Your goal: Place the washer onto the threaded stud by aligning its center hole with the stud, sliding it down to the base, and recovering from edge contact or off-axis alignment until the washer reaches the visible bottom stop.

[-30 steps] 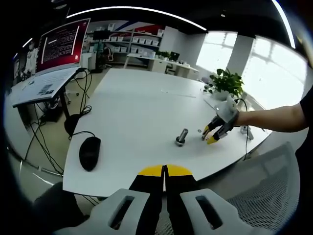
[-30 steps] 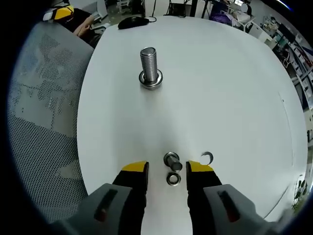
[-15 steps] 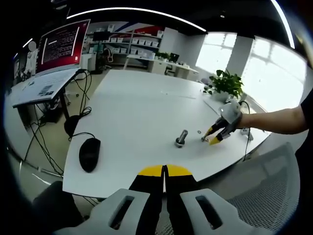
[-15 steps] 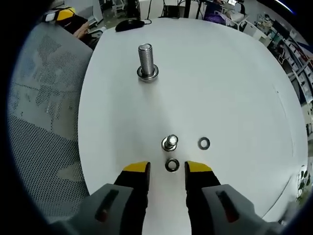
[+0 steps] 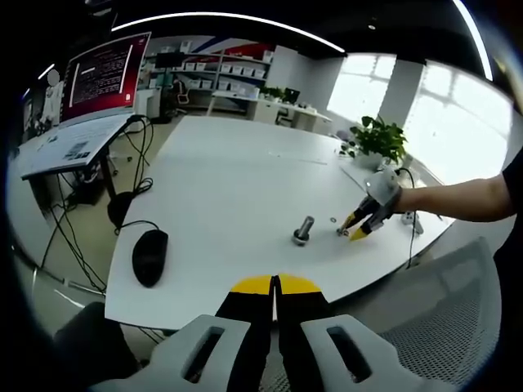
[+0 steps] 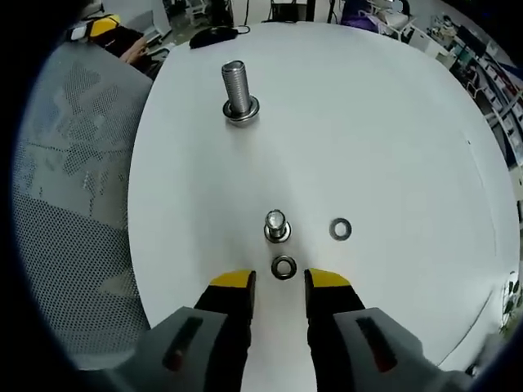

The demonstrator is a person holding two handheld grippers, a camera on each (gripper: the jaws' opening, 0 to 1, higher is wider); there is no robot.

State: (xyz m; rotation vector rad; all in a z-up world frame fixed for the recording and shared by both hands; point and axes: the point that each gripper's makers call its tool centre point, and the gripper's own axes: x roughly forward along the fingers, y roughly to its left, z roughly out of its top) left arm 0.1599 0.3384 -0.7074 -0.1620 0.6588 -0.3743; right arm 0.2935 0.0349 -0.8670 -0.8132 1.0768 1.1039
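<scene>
The right gripper [image 6: 278, 282] hangs low over the white table [image 6: 392, 122] with its jaws parted to a narrow gap and holding nothing; a washer [image 6: 283, 267] lies flat on the table directly ahead of that gap, just beyond the yellow fingertips [image 6: 231, 280] and centred between them; being flat and round, it offers only its thin rim to a pinch, so the coming grasp appears to turn on lowering the tips to either side of it. A short bolt [image 6: 276, 226] stands just beyond the washer on the same line; a second washer [image 6: 340, 229] lies apart to the right of that bolt. The tall threaded stud [image 6: 236, 91] stands upright well beyond, ahead and slightly left of the gripper's axis, with a ring already at its base; the carry would therefore run forward and a little leftward. The left gripper [image 5: 275, 287] sits off the table edge with its jaws pressed together and empty, well apart from the stud [image 5: 304, 229]; the right gripper [image 5: 357, 229] is judged clearly the nearer for this pick.
</scene>
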